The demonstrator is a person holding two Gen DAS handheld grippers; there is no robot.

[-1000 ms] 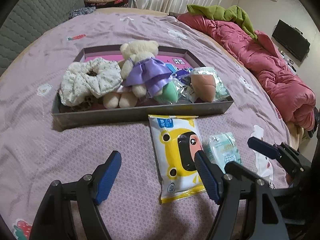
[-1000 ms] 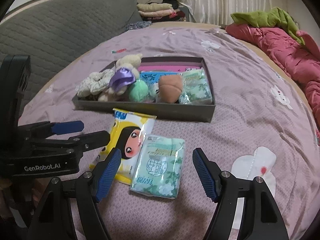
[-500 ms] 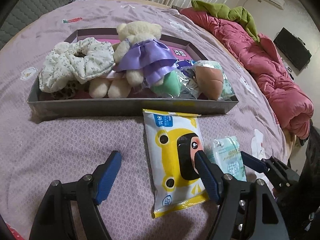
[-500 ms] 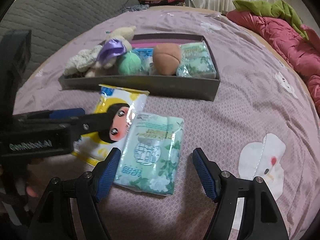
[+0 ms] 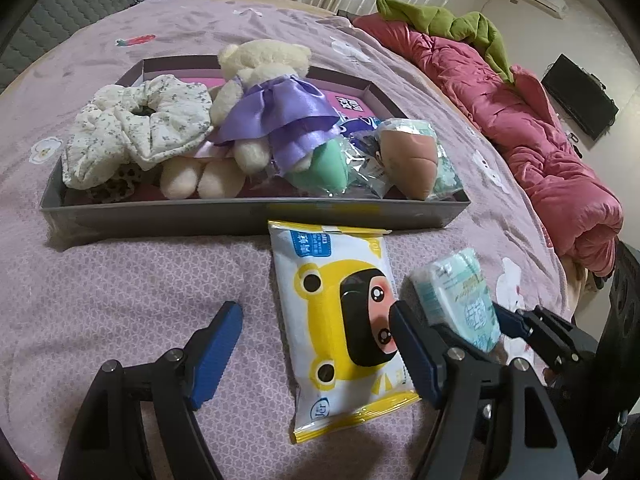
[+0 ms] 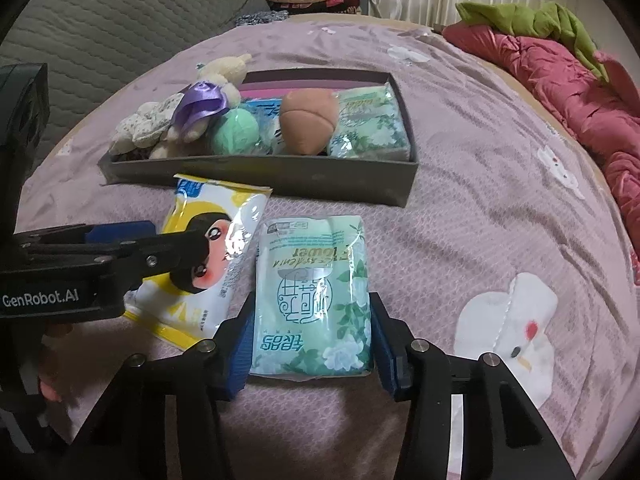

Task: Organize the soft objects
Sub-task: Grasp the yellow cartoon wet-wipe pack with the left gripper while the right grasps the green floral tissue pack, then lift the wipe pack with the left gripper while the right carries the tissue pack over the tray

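Both tongs sit low over the mauve bedspread (image 6: 460, 208). Right gripper (image 6: 308, 344) has its blue pads pressed against the two long sides of the green tissue pack (image 6: 316, 292), where half a second ago they stood wide of it; in the left wrist view the pack (image 5: 460, 296) now tips up on edge rather than lying flat. Left gripper (image 5: 316, 352) remains spread wide, holding nothing, its right pad over the lower right of the yellow wipes pouch (image 5: 344, 328), which has not shifted.

From the right wrist view the green tissue pack lies at 6 o'clock between the fingers, the yellow wipes pouch (image 6: 216, 248) touching it at 9 o'clock, and the grey tray (image 6: 280, 176) at 12 o'clock. In the tray sit a floral scrunchie (image 5: 140, 128) at the left, a cream teddy bear (image 5: 264, 92) in a purple dress, a green ball (image 5: 320, 168), a tan plush (image 5: 412, 160) and a second green tissue pack (image 6: 372, 124) at the right end.

Writing: the body of the left gripper reads "GenRobot.AI" in the right wrist view. The held pack carries Chinese characters and the upside-down word "flower". The pouch shows a cartoon face in a yellow hood under a blue label whose characters are too small to read. A red quilt (image 5: 540, 128) lies bunched at 2 o'clock.
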